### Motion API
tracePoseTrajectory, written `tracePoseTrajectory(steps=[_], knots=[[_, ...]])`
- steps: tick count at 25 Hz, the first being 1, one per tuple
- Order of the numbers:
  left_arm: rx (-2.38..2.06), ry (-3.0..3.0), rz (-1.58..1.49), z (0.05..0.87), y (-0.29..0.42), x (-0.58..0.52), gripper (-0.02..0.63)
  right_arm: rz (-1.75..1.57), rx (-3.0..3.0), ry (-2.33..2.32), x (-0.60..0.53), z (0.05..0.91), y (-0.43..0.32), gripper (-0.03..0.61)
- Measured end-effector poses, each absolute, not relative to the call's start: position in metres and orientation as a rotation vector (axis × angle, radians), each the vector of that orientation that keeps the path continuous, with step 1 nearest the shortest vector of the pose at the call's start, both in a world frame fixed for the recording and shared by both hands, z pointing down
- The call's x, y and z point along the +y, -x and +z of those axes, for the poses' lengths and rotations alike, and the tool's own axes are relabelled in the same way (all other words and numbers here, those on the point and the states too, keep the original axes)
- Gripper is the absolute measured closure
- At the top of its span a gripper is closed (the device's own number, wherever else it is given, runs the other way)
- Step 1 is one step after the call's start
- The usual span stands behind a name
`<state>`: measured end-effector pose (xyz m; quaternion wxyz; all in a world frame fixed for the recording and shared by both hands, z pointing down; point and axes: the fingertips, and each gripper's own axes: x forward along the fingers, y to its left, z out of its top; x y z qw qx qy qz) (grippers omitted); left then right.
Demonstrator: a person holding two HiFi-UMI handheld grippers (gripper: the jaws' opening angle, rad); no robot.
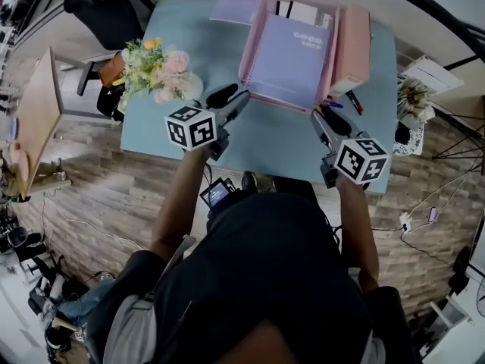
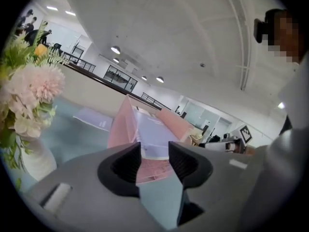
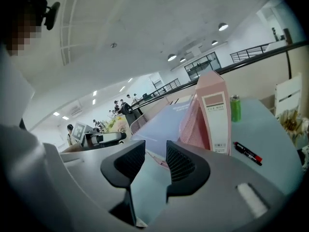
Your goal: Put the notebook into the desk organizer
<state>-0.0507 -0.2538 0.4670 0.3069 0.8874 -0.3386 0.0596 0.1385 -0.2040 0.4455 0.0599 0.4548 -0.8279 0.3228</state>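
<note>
Table: the pale blue table [image 1: 273, 146] fills the upper middle of your head view, with you standing at its near edge.
Desk organizer: the pink desk organizer [image 1: 247, 51] sits at the top centre of the table, ahead of both your grippers.
Notebook: the lavender notebook [image 1: 292, 59] already lies inside the organizer's pink walls, cover up and tilted; neither of your grippers touches it.
File box: a pink file box [image 1: 352, 48] stands upright, touching the organizer's right side.
Flowers: a bouquet [image 1: 159, 70] stands at the table's left edge, close to your left gripper.
Spare book: a second lavender book [image 1: 233, 7] lies flat just left of the organizer, at the top of the frame.
Left gripper: your left gripper [image 2: 154, 156] is released, its jaws apart with only bare table between them, pointing at the organizer's near left corner.
Right gripper: your right gripper [image 3: 155, 158] is also released and empty, jaws apart, near the organizer's right corner.
Marker: a red-and-black marker [image 3: 247, 153] lies on the table beside the file box.
Can: a green can [image 3: 235, 108] stands behind the file box.
</note>
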Motion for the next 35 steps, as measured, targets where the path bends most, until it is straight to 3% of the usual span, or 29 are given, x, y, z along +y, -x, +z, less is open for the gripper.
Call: tracePoseTrajectory(steps=[9, 18, 21, 22, 28, 35], knots=[[-0.901, -2.263, 0.130, 0.487, 0.044, -0.266, 0.420, 1.277, -2.528, -1.333, -0.220, 0.475, -0.132, 0.419], [-0.870, -2.206, 0.094, 0.498, 0.041, -0.276, 0.420, 1.461, -2.513, -1.278, -0.235, 0.494, -0.122, 0.420], [-0.859, -2.195, 0.104, 0.501, 0.041, -0.275, 0.421, 1.453, -2.484, -1.292, -0.236, 0.497, -0.121, 0.424], [-0.862, -2.197, 0.111, 0.501, 0.040, -0.274, 0.437, 1.441, -2.477, -1.297, -0.236, 0.497, -0.121, 0.457], [-0.911, -2.280, 0.181, 0.492, 0.039, -0.271, 0.463, 1.431, -2.450, -1.316, -0.234, 0.486, -0.121, 0.507], [-1.011, -2.534, 0.417, 0.467, 0.032, -0.260, 0.467, 1.077, -2.432, -1.328, -0.226, 0.465, -0.108, 0.515]])
